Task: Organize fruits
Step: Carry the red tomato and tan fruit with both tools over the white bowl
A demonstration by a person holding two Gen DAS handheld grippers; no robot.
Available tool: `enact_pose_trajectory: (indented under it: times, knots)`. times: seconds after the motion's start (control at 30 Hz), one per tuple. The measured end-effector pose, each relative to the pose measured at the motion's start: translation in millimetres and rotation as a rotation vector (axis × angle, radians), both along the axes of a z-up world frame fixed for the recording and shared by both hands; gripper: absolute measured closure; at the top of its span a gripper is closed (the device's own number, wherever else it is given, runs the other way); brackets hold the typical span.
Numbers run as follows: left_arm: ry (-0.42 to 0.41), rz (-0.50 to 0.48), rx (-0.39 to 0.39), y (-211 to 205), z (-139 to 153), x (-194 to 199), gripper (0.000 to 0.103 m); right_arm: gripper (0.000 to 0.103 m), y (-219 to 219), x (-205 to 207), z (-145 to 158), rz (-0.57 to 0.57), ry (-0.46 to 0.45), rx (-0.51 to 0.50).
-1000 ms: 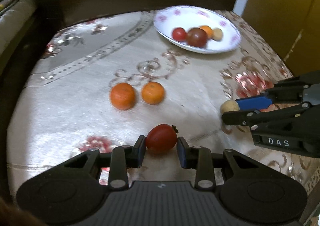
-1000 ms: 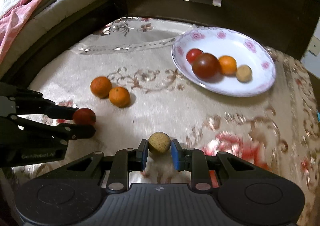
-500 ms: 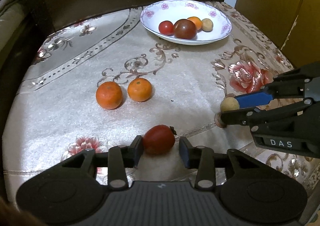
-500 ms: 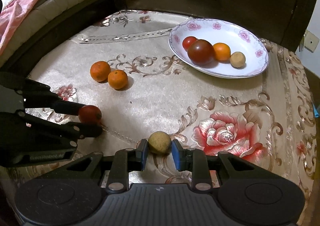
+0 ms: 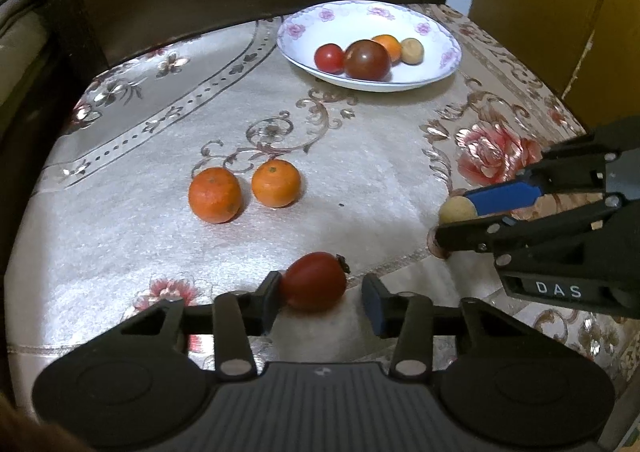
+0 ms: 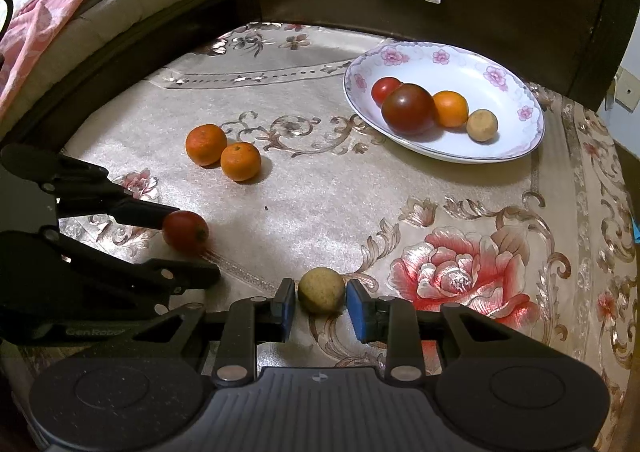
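Straddling a red tomato (image 5: 314, 281) that lies on the embroidered tablecloth (image 5: 360, 180), the left gripper (image 5: 320, 298) has its jaws apart: one pad touches the fruit's side, the other stands clear of it, after the jaws have just been closing in a little. The right gripper (image 6: 322, 306) brackets a small tan round fruit (image 6: 321, 289), its jaws having just been opening, with thin gaps visible on both sides, so neither tool clamps anything. Both fruits rest on the cloth, well apart from the floral plate (image 6: 516, 140), which already holds a red tomato, a large dark tomato, an orange and another tan fruit. Two mandarins (image 5: 244, 188) sit side by side between grippers and plate. The step in hand looks like the pickup stage for two loose fruits, though it could equally be a release. Next, each gripper would need to close squarely and gently, since round fruit will roll from a lopsided squeeze, then lift and carry to the plate.
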State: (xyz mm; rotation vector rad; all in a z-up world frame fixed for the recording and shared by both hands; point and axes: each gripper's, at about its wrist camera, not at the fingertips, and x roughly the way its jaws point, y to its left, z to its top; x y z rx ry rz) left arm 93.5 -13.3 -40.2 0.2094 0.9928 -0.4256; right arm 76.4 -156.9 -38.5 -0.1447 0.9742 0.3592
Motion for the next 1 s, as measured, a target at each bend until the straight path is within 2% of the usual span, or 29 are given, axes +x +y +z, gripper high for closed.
enact_pose_trajectory:
  times: [0.07,0.3,1.0]
  knots:
    - [0.007,0.011,-0.01,2.4,0.6,1.7,0.061,0.08,-0.6,0.2,-0.2,-0.001,-0.001,0.001]
    - [0.011,0.0,-0.018,-0.6,3.6,0.0,0.061,0.083,-1.5,0.8,-0.1,-0.002,-0.003,0.001]
    - [-0.006,0.018,-0.036,-2.3,6.8,8.4,0.061,0.084,-2.7,-1.4,6.3,-0.014,-0.016,0.017]
